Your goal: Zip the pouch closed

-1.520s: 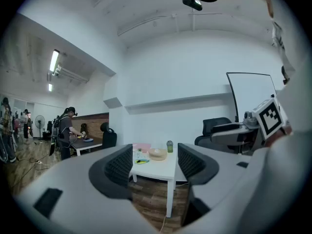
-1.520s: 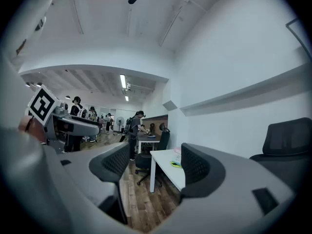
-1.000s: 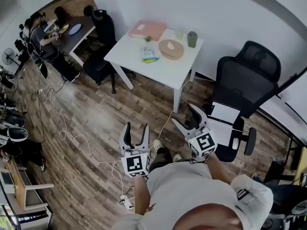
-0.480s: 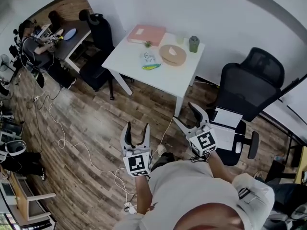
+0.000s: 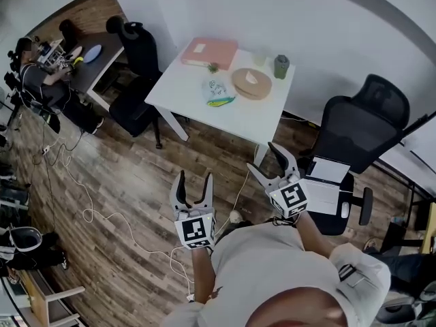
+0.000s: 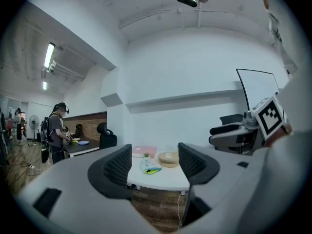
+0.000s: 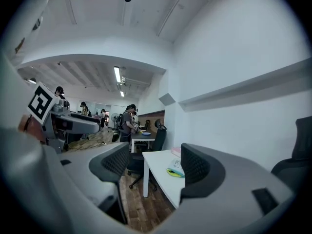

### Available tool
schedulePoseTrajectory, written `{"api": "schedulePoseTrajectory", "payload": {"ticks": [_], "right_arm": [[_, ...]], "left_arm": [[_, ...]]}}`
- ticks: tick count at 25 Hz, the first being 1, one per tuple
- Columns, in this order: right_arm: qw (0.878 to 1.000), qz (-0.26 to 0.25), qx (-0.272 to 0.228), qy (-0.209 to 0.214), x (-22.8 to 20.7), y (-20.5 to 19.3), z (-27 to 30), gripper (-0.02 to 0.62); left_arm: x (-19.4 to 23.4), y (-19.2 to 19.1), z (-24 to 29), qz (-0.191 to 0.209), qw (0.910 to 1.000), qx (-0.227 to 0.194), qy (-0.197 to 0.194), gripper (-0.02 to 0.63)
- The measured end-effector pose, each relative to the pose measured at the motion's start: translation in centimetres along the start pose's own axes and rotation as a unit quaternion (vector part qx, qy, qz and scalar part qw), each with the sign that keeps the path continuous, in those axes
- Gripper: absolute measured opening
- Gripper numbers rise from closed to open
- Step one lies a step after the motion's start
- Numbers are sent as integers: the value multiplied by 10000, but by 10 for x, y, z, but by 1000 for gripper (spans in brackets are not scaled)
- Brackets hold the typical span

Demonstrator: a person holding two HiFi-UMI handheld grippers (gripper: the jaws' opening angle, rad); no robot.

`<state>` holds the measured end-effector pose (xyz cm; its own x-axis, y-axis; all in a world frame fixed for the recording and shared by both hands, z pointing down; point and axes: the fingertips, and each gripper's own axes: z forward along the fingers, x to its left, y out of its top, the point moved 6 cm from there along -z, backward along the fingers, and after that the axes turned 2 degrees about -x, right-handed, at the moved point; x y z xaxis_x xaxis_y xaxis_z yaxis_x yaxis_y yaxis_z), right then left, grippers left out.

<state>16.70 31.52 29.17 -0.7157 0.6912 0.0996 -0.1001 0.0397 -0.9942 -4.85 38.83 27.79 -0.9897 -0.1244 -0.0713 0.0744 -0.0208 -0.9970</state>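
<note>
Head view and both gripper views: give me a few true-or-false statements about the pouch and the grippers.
1. The pouch lies on the white table. True.
2. The left gripper grips the pouch. False: its jaws stand apart and empty, well away from the table.
3. The right gripper is open and empty. True.
4. The pouch rests on the pink folder. False: it lies on the table top, apart from the folder.

Ahead of you stands the table; on it the pouch lies left of the round tray, with the folder behind it.
</note>
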Motion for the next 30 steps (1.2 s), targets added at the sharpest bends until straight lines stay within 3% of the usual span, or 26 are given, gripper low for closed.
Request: {"api": "schedulePoseTrajectory", "payload": {"ticks": [16, 30], "right_arm": [[9990, -136, 221, -366, -12, -7, 79, 324], [9989, -78, 368, -292, -87, -23, 177, 324]], "left_arm": [[61, -16, 73, -132, 9994, 8, -322, 298], [84, -29, 188, -101, 9991, 215, -354, 291]]}}
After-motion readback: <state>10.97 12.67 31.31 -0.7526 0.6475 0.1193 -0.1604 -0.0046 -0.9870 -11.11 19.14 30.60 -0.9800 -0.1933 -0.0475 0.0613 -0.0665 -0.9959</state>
